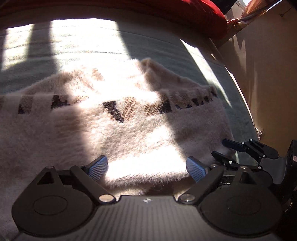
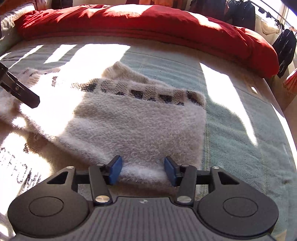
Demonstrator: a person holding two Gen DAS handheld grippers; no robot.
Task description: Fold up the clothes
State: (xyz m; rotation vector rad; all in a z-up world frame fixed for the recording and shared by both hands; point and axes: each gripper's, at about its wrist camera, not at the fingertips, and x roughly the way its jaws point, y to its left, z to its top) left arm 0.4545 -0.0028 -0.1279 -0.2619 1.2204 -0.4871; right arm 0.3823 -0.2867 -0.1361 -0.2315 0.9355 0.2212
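Observation:
A fluffy beige sweater (image 1: 130,133) with a dark checked band lies folded on the bed, partly in sun and partly in shadow. My left gripper (image 1: 146,166) hovers over its near part, jaws wide open, nothing between the blue pads. In the right wrist view the sweater (image 2: 139,126) shows a folded right edge and the band across its top. My right gripper (image 2: 143,170) is open over the sweater's near hem, and the fabric lies between the pads without being pinched. The right gripper (image 1: 241,153) also shows at the sweater's right edge in the left wrist view. A left finger (image 2: 20,90) enters from the left.
The sweater rests on a pale green bed cover (image 2: 241,129). A red duvet (image 2: 148,20) is bunched along the far side. Dark clothes (image 2: 241,13) hang on a rail beyond it. A beige wall (image 1: 269,74) runs along the bed's right edge.

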